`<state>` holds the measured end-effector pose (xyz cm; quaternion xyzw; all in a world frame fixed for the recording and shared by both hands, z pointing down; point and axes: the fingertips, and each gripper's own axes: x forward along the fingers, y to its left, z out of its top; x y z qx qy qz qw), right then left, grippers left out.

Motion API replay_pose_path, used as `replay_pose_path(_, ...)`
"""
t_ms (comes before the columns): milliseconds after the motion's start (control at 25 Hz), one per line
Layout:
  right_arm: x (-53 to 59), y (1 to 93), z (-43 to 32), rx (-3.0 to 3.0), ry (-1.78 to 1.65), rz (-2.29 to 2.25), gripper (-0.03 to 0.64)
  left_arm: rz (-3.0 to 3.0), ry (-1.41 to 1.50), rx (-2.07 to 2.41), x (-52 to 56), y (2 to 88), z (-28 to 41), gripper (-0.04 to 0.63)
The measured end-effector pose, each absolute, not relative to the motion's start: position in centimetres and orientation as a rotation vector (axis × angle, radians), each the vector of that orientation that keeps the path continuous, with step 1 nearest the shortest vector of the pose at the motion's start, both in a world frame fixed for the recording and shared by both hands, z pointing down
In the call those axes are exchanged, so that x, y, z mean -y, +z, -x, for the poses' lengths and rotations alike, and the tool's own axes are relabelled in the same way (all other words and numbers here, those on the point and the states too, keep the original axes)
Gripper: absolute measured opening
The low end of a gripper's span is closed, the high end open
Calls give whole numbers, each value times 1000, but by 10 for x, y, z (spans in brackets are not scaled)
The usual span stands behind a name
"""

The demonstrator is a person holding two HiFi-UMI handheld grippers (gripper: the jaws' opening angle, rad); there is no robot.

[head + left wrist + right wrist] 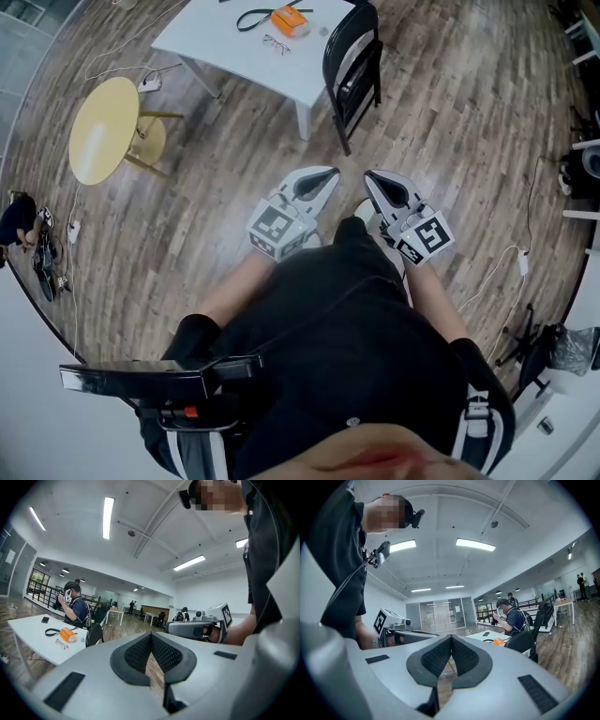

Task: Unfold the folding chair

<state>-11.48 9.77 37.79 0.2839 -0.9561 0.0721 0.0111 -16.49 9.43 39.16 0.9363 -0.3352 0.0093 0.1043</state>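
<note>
The left hand-held gripper [329, 175] is closed: in its own view the two dark ribbed pads meet at the tip and nothing is between them. The right hand-held gripper [371, 178] is closed in the same way and is also empty. Both are held level in front of the person's body, side by side and a little apart. Their tips lean slightly toward each other, and the marker cubes are at the back near the forearms. In each gripper view the other hand-held gripper shows at the side.

Under them is the wooden floor [216, 197]. Ahead of the tips, and well apart from them, stands the folding chair [354, 64]. It is black with a rounded back, and it looks folded flat and upright. It stands just beside the corner of a white worktop [211, 42]; whether it touches the worktop, I cannot tell.

On the worktop lie an orange box [290, 21], a pair of glasses [275, 42] and a black strap [255, 17], all near each other.

Further to the left on the floor stands a round yellow table [101, 128]. In the gripper views a seated person [77, 609] in a dark shirt is at the far side of the worktop.
</note>
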Motion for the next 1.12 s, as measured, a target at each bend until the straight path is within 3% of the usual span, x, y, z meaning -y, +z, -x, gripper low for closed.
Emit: replay_pose_path(1120, 92, 380, 11, 3064, 162, -650, 8, -2709, 187, 1190, 98, 396, 42, 5)
